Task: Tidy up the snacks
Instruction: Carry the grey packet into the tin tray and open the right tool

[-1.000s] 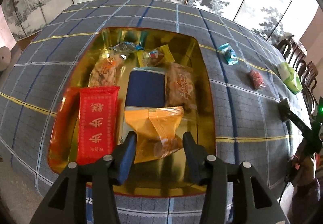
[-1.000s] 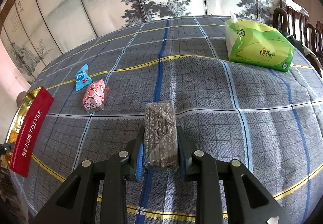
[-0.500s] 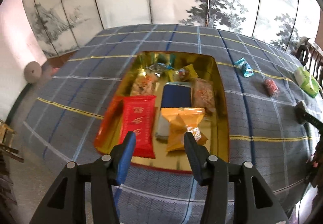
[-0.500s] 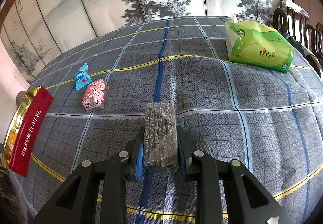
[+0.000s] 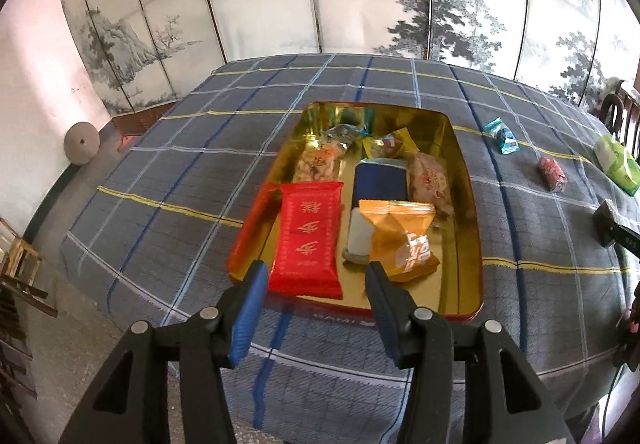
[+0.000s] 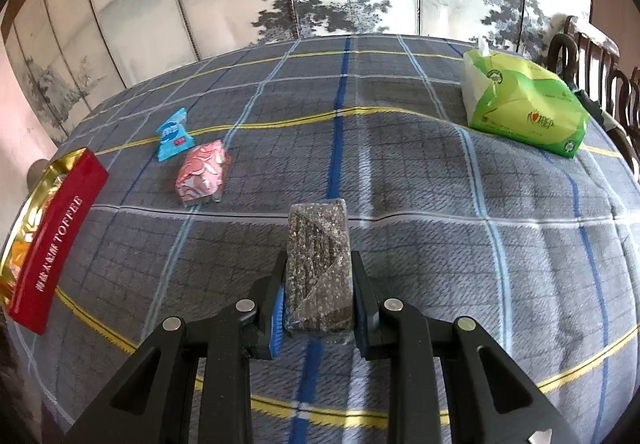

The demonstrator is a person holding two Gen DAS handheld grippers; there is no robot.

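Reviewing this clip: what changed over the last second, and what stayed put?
The left gripper drew back from the gold tin, leaving the orange packet lying inside; its jaws have just been opening, nothing between them. The right gripper stays shut on the dark seed bar. The blue candy, pink candy and tissue pack are unmoved.

Woven checked tablecloth (image 6: 400,164), matt; tin tray (image 5: 468,204), mirror-glossy gold metal inside; sesame bar (image 6: 319,264) in clear glossy film; tissue pack (image 6: 524,112), shiny soft plastic.
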